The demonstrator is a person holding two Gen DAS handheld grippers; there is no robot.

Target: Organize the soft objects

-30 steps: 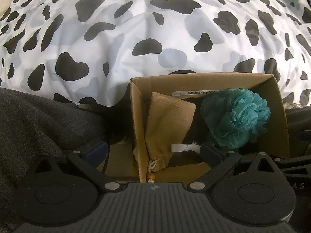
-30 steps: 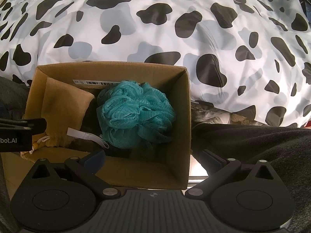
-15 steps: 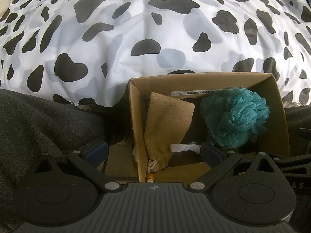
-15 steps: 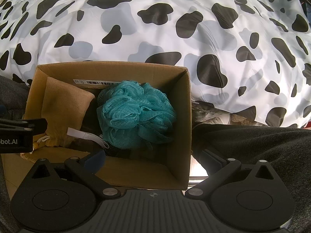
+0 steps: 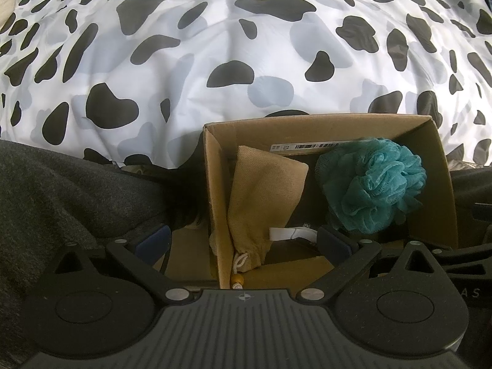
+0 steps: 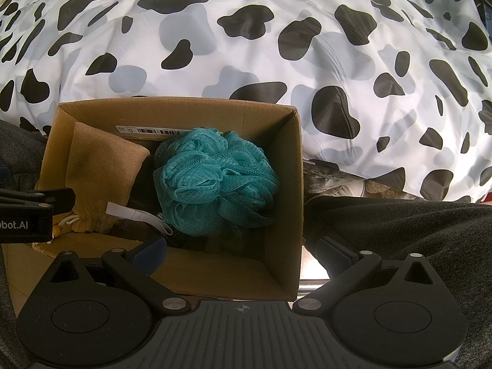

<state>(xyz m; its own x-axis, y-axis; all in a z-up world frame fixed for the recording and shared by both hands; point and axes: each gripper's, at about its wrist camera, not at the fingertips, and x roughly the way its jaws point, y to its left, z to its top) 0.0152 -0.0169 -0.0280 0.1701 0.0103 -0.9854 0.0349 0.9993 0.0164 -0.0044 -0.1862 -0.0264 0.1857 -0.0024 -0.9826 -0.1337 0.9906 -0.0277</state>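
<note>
Left wrist view: my left gripper (image 5: 243,240) wide, empty, straddling box (image 5: 215,203) wall. Right gripper (image 6: 243,253) wide, empty. Sponge (image 6: 215,181), pouch (image 6: 98,172) inside box. Judgement: lift clear, avoid snagging white strap (image 6: 135,215).

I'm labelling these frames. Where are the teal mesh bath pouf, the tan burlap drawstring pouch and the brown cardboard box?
teal mesh bath pouf (image 6: 215,181), right wrist view, middle of its ruffles.
tan burlap drawstring pouch (image 5: 261,190), left wrist view, middle of its cloth body.
brown cardboard box (image 6: 286,184), right wrist view, inner right wall.
</note>
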